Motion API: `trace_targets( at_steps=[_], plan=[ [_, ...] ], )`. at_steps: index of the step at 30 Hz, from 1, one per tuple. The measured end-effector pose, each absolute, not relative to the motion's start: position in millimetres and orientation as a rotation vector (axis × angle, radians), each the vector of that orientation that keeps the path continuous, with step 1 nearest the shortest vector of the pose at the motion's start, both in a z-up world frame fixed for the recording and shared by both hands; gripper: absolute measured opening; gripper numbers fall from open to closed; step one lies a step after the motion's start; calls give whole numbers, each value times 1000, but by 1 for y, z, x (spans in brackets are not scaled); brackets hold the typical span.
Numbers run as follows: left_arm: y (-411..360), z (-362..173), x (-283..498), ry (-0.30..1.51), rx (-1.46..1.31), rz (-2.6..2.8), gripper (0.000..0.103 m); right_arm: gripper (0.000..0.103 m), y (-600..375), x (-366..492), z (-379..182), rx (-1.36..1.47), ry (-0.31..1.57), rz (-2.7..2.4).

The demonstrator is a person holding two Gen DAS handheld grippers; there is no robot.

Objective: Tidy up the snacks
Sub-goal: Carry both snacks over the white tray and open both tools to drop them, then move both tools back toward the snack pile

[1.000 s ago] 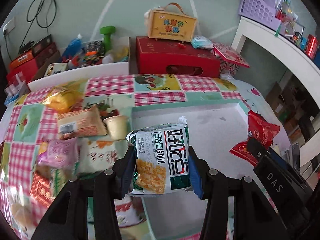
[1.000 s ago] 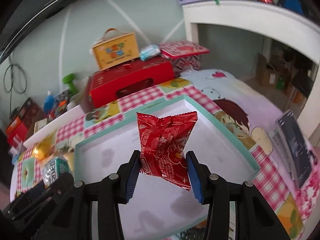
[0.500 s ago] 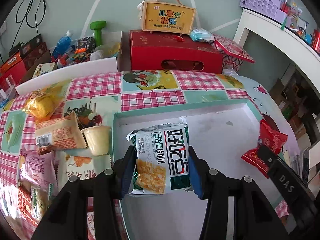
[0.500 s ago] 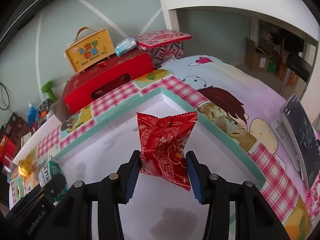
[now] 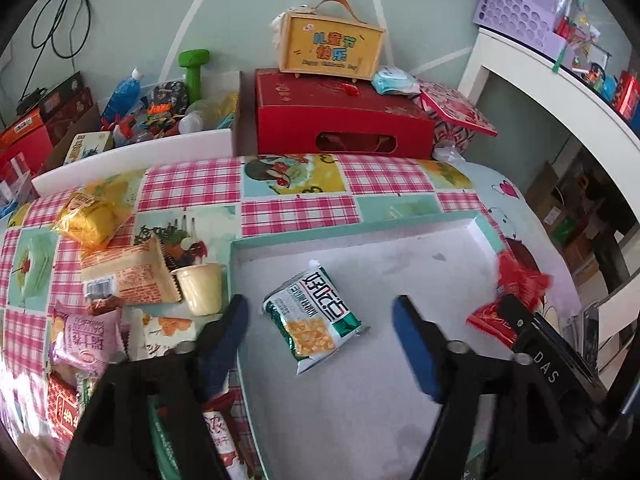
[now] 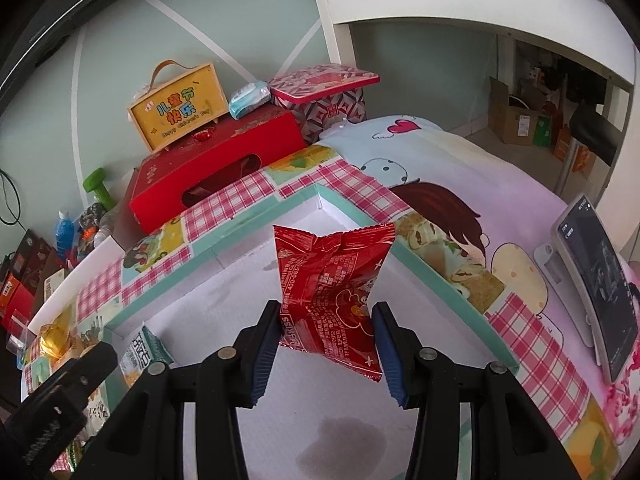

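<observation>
A green and white snack packet lies on the white floor of the teal-rimmed tray. My left gripper is open above it, blue pads apart on either side, touching nothing. My right gripper is shut on a red snack packet and holds it above the tray's right part. In the left wrist view the red packet shows at the right edge. The green packet's corner shows low left in the right wrist view.
Several loose snacks lie left of the tray: a yellow bag, an orange packet, a cream cup, a pink packet. A red box with a yellow case stands behind. A phone stands at the right.
My left gripper has opened and let go of the green packet, which now lies in the tray. My right gripper still holds the red packet and has shifted over the tray.
</observation>
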State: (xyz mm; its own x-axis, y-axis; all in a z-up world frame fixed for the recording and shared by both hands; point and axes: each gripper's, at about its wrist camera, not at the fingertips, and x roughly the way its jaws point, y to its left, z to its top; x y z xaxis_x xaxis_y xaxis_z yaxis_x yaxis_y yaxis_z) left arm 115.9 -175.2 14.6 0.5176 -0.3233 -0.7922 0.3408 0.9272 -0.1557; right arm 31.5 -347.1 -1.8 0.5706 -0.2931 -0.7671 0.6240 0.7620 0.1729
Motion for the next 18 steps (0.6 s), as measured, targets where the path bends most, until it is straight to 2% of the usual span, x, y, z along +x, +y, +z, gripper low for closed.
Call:
trace_targets(
  at_steps=[1, 3, 6, 8, 10, 12, 18],
  plan=[
    [-173, 16, 117, 950, 16, -389, 83, 53, -347, 30, 0, 459, 785, -562],
    [-169, 18, 118, 958, 9, -366, 83, 75, -349, 29, 2, 472, 775, -552],
    [-162, 18, 120, 970, 1, -322, 83, 77, -352, 28, 3, 499, 763, -543],
    [-157, 16, 122, 980, 0, -293, 85, 83, -353, 28, 3, 509, 768, -537],
    [-153, 12, 125, 992, 3, -260, 97, 94, -353, 30, 2, 505, 780, -530],
    [-149, 9, 126, 992, 15, -214, 99, 103, -351, 31, 1, 497, 794, -520],
    [-142, 3, 129, 1002, 33, -165, 101, 103, -339, 38, 3, 413, 840, -511]
  ],
)
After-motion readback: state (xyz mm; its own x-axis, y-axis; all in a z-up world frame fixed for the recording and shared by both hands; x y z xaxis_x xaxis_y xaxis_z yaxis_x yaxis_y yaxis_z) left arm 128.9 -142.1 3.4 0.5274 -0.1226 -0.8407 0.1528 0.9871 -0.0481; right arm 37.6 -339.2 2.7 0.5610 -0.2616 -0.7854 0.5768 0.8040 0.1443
